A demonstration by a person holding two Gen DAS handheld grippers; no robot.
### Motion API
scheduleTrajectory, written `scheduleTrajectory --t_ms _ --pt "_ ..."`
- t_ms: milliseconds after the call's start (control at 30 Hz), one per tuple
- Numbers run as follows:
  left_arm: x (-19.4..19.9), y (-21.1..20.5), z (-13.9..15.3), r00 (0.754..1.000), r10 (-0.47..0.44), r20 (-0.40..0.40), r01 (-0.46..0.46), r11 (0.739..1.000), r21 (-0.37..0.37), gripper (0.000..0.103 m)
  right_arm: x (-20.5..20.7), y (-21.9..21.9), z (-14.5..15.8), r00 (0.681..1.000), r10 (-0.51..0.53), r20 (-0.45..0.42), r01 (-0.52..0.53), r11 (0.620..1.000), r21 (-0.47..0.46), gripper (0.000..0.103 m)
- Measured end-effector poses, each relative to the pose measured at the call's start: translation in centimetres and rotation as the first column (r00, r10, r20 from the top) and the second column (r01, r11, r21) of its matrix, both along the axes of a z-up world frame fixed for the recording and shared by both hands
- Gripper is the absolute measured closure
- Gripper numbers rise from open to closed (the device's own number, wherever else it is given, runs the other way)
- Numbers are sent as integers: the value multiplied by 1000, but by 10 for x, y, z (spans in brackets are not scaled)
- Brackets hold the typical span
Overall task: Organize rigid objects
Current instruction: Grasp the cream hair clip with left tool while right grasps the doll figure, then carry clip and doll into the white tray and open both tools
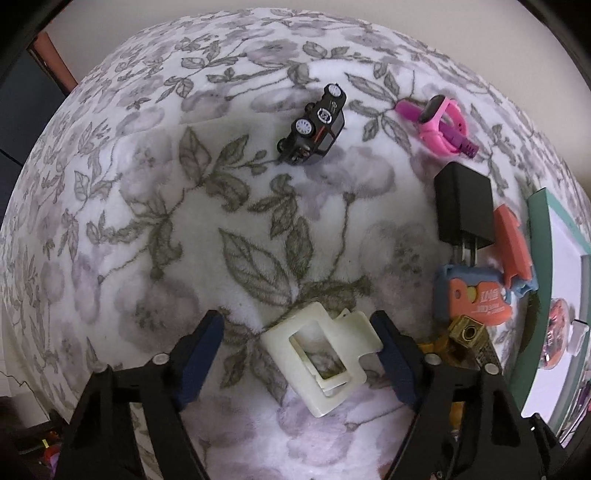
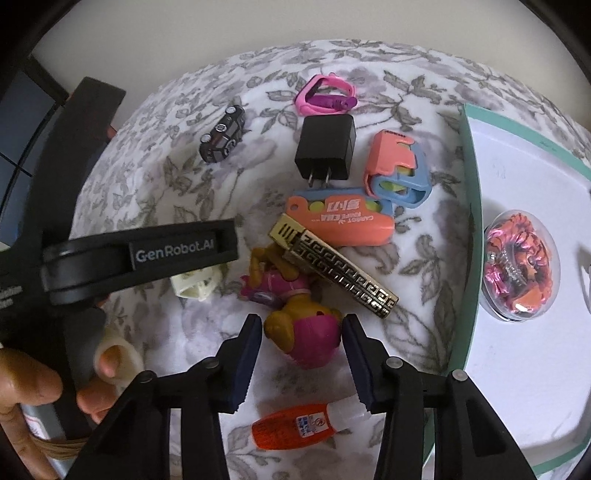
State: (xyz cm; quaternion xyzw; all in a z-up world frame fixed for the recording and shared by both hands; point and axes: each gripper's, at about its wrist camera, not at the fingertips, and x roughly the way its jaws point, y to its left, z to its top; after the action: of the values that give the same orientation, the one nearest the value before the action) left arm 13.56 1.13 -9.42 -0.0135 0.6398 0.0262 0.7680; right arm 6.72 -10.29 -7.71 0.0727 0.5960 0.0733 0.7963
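The left gripper (image 1: 299, 354) is spread wide, its blue pads on either side of one cream plastic clip (image 1: 320, 356) that lies flat on the blanket; the right pad sits just beside the clip's edge, the left pad well apart from it. The right gripper (image 2: 301, 356) is also spread, its pads flanking the pink-clad head of one toy dog figure (image 2: 295, 314), close on both sides; whether they touch it cannot be told.

Outward from the right gripper: one orange glue bottle (image 2: 295, 424) lies near, between the gripper's arms. Just beyond the dog, one gold patterned lighter (image 2: 332, 271) rests tilted against it. Farther on are two coral-and-blue carrot knives, one lying flat (image 2: 343, 218) and touching the lighter's far end, one more upright (image 2: 397, 168) to its right. One black charger plug (image 2: 325, 151) lies just behind them with its prongs toward the near side, and one pink watch (image 2: 325, 96) sits farther still. One black toy car (image 2: 223, 134) lies overturned, wheels up, at far left. The left gripper's black body (image 2: 147, 254) crosses the left of this view, over the clip.

To the right is one green-rimmed white tray (image 2: 469, 258) holding one clear egg-shaped capsule (image 2: 521, 266) of pink and orange bits.

Everything lies on a fuzzy white floral blanket (image 1: 147, 240); a plain pale wall (image 2: 258, 26) stands behind.
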Motion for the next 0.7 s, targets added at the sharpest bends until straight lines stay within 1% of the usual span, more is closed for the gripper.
scheduleTrajectory --t_ms 100,233,433,533,567,633,667,700 --pt "-5 -3 -9 1000 1 -9 -1 1000 4 24 2 0 -6 1000 0 -6 0 1000 -7 55" --pt "-7 -5 -12 1000 -2 0 2 1000 16 24 4 1 -13 1000 -1 -7 0 1000 -11 55" --pt "-3 -8 -10 1000 -2 14 1 999 32 23 5 1 -12 1000 1 9 0 1000 -8 54" --pt "-1 -8 -13 1000 -1 15 1 999 32 24 5 1 -11 1000 1 14 -1 1000 -11 56" --pt "-2 -8 -13 1000 0 14 -1 999 33 25 5 2 -11 1000 2 14 -2 1000 -13 56" --pt "-4 -9 -10 1000 -1 17 0 1000 26 35 4 1 -9 1000 1 12 0 1000 -11 56" --pt "-3 -7 -11 1000 -3 19 2 1000 28 38 4 0 -8 1000 -3 9 3 1000 -3 56" --pt "-3 -8 -8 1000 -7 25 6 999 36 44 4 -1 -8 1000 -4 8 4 1000 3 56"
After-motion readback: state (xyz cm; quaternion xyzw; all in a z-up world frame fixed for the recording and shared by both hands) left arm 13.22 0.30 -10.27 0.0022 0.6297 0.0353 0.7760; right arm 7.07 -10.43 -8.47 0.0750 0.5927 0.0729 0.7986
